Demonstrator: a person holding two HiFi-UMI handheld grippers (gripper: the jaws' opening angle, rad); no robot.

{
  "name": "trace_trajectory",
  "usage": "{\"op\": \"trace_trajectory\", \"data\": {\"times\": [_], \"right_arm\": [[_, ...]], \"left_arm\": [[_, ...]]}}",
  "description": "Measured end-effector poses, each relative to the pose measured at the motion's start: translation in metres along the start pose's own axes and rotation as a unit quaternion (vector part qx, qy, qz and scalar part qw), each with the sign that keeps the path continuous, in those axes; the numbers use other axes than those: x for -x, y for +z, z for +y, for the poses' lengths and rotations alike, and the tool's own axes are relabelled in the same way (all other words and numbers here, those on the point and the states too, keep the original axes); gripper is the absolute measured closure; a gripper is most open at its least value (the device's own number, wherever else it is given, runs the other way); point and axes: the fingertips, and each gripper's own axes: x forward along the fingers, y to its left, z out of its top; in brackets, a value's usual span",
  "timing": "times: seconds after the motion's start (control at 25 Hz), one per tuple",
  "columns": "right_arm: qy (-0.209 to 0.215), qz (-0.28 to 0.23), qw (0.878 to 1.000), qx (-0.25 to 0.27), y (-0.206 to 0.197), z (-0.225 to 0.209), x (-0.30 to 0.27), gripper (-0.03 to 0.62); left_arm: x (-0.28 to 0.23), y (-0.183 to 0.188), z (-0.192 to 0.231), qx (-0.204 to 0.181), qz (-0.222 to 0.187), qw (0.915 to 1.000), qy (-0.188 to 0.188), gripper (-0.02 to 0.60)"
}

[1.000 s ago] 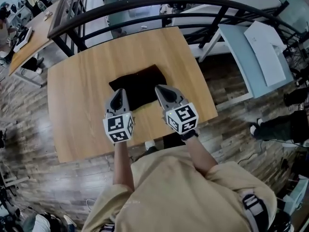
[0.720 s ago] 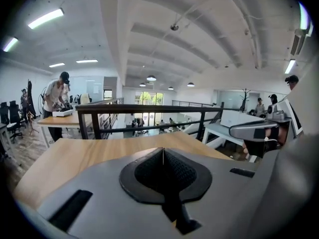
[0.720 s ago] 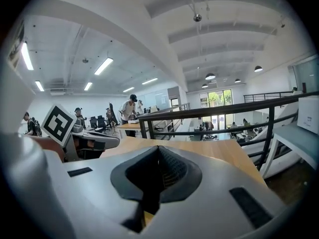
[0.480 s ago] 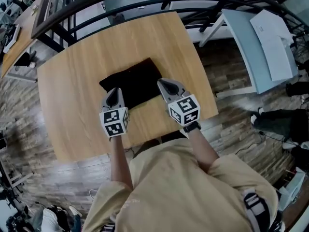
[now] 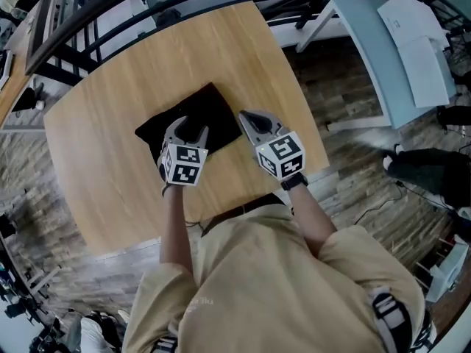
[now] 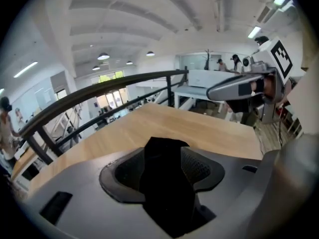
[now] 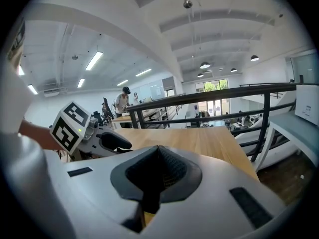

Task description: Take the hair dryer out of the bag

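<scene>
Bag [image 5: 213,112]: plain black. Bench [image 5: 110,101]: pale honey wood grain. Floor [image 5: 346,160]: mottled grey-brown wood planks. Railing [image 5: 88,23]: black. Person's shirt [image 5: 280,285]: beige.

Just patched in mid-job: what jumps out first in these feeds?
A black bag lies in the middle of the wooden table. The left gripper is over it, jaws opening with the dark fabric showing between them, while the right gripper hangs shut and empty beside the bag's right edge.
</scene>
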Motion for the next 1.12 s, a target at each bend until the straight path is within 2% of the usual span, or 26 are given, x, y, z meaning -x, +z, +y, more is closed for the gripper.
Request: {"op": "trace_trajectory", "data": {"times": [0.12, 0.28, 0.48, 0.6, 0.76, 1.04, 1.12], "right_arm": [[-0.010, 0.007, 1.000, -0.010, -0.008, -0.019, 0.002, 0.580], [-0.019, 0.007, 0.999, -0.028, -0.016, -0.037, 0.006, 0.580], [-0.025, 0.008, 0.999, -0.043, -0.024, -0.048, 0.004, 0.580], [-0.026, 0.008, 0.998, -0.048, -0.027, -0.056, 0.007, 0.580], [-0.020, 0.012, 0.998, -0.051, -0.035, -0.062, 0.009, 0.580], [0.006, 0.023, 0.999, -0.043, -0.042, -0.066, 0.000, 0.580], [0.020, 0.029, 0.999, -0.039, -0.043, -0.065, -0.007, 0.580]], "left_arm": [[-0.035, 0.004, -0.018, -0.053, 0.034, 0.9972, -0.040, 0.338], [-0.080, -0.001, -0.038, -0.117, 0.086, 0.9862, -0.080, 0.337], [-0.111, -0.016, -0.041, -0.170, 0.134, 0.9719, -0.092, 0.339], [-0.118, -0.021, -0.041, -0.178, 0.154, 0.9679, -0.088, 0.365], [-0.120, -0.027, -0.039, -0.180, 0.163, 0.9671, -0.074, 0.415], [-0.108, -0.022, -0.032, -0.151, 0.152, 0.9751, -0.058, 0.518], [-0.100, -0.020, -0.029, -0.139, 0.141, 0.9785, -0.056, 0.527]]}}
